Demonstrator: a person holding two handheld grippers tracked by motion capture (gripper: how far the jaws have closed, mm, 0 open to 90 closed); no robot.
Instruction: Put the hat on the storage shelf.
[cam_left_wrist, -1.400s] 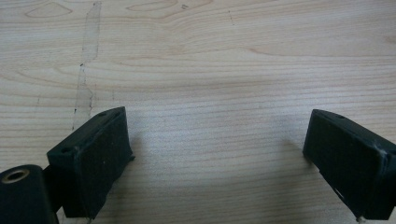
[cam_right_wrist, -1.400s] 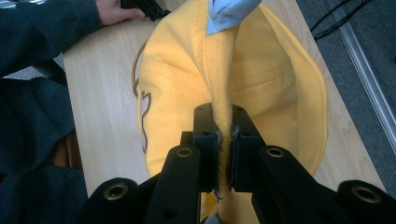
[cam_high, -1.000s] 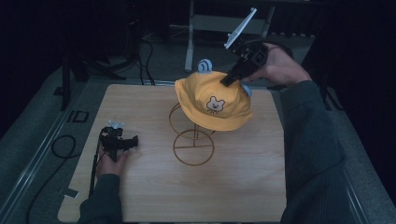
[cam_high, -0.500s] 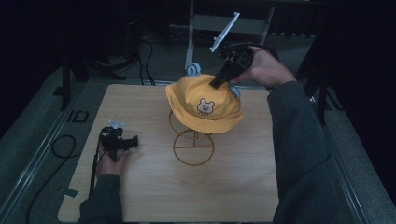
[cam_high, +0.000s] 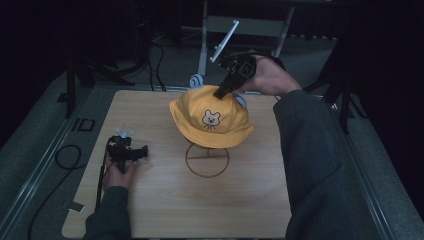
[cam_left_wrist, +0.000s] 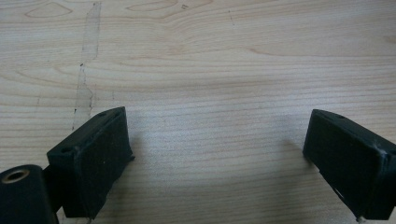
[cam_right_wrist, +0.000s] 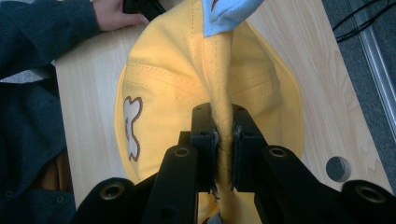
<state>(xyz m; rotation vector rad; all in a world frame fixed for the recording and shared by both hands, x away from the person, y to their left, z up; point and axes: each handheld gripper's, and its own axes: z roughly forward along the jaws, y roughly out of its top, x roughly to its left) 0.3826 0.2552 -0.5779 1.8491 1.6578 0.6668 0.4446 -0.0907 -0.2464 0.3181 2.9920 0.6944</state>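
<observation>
High view: a yellow cloth bucket hat with a small white bear face (cam_high: 212, 117) sits on top of a thin round wire stand (cam_high: 207, 159) in the middle of the light wooden desk (cam_high: 165, 205). The bear face points toward the person, at the near edge of the desk. The hat is a bit wider from side to side than from front to back, and its brim hangs down all round. Two little blue cloth ears (cam_high: 196, 80) stick out at the back of the hat.

The right tongs (cam_high: 221, 92) come down from the far side onto the top of the hat. In the right gripper view the right tongs (cam_right_wrist: 223, 140) are almost closed and pinch a raised fold of the yellow cloth (cam_right_wrist: 222, 107) between the two black pads.

The left tongs (cam_high: 141, 151) lie low on the desk at the left side, well apart from the hat. In the left gripper view they (cam_left_wrist: 219, 154) stand wide, with bare wood between them.
</observation>
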